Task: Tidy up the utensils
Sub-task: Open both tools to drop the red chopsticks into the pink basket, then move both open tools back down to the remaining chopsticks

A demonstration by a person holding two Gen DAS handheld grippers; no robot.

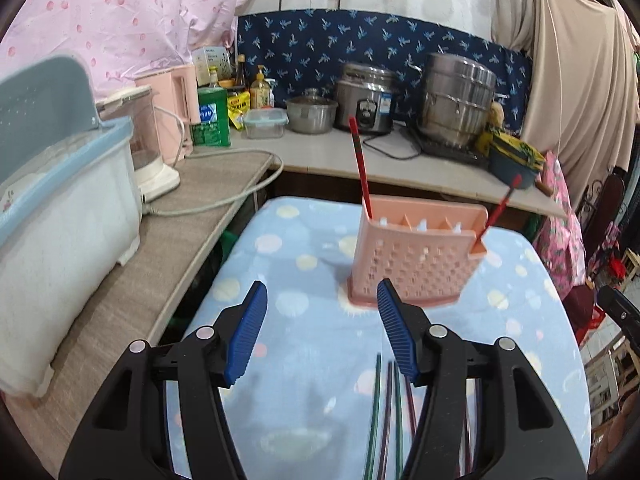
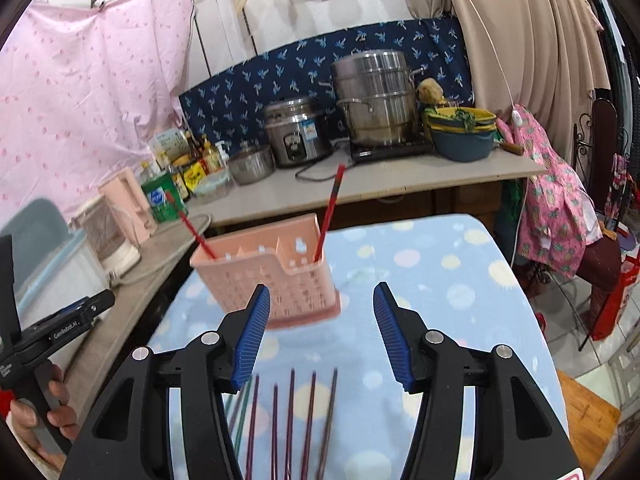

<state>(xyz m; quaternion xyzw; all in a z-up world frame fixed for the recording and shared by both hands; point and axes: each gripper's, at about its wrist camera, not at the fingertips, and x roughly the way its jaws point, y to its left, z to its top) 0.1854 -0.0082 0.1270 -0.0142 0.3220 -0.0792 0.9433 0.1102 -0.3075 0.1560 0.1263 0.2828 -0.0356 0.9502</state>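
A pink perforated utensil holder point(image 1: 416, 256) stands upright on the blue spotted cloth point(image 1: 304, 344); it also shows in the right wrist view point(image 2: 268, 276). Two red chopsticks stand in it, one at each end point(image 1: 362, 172) point(image 1: 498, 210), also seen from the right point(image 2: 330, 210) point(image 2: 194, 230). Several green and purple chopsticks point(image 1: 386, 412) lie flat on the cloth under both grippers point(image 2: 292, 420). My left gripper point(image 1: 322, 304) is open and empty, just short of the holder. My right gripper point(image 2: 322, 304) is open and empty above the loose chopsticks.
A counter behind holds a rice cooker point(image 1: 366, 100), steel pots point(image 1: 456, 100), bottles and a green canister point(image 1: 210, 118). A white and blue plastic bin point(image 1: 60, 216) and a pink appliance point(image 1: 156, 152) stand on the left shelf. The left gripper's handle point(image 2: 52, 332) shows at the right view's left edge.
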